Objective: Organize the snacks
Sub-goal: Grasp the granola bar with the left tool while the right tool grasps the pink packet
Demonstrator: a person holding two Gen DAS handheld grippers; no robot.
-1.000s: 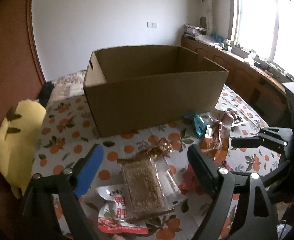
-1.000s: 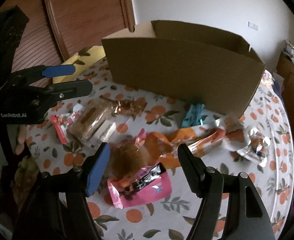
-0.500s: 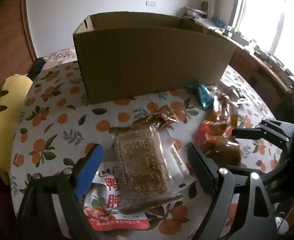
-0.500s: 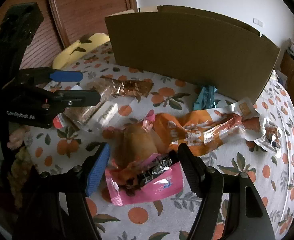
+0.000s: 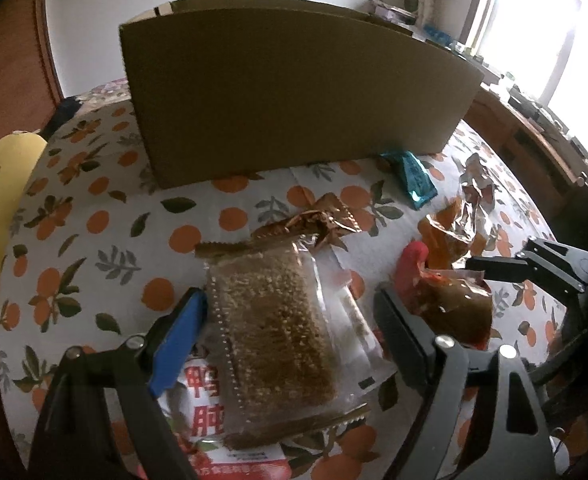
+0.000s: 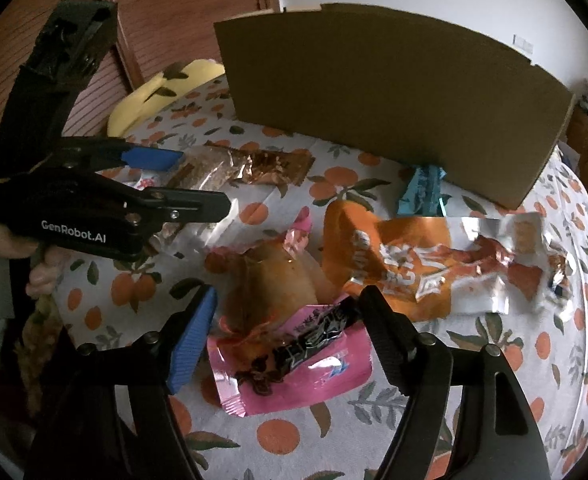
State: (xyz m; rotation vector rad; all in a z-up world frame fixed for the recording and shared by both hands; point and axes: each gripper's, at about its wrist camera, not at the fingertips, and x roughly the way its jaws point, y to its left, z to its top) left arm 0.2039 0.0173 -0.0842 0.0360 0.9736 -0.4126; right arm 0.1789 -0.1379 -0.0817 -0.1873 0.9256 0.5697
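Brown cardboard fills the upper half of the left wrist view: the box (image 5: pixel 294 88) stands on the orange-print tablecloth (image 5: pixel 94 208), its near wall hiding the inside. Lower centre, the left gripper (image 5: pixel 290 316) has its jaws spread to either side of a clear packet of sesame-coloured bar (image 5: pixel 274 328); they have just been closing a little, yet the blue pad only reaches the packet's edge and the black one stands off it, so nothing is gripped. The packet lies on a red-and-white pouch (image 5: pixel 210 412), with a crumpled bronze wrapper (image 5: pixel 318 220) just above and a teal packet (image 5: pixel 414 176) at the foot of the box. In the right wrist view the right gripper (image 6: pixel 286 332), at lower centre, straddles a pink pouch (image 6: pixel 294 360) with a clear bag of something brown (image 6: pixel 274 276) lying over its top end; its jaws have just been opening and press on nothing. An orange bag (image 6: pixel 394 268) sprawls to the right, and the box rises across the top of the frame. The step in hand looks like a double pick-up, each hand settling over its own snack. Next, each gripper likely needs to lower until its pads flank one packet alone, close firmly enough for slippery film, then lift clear over the box wall
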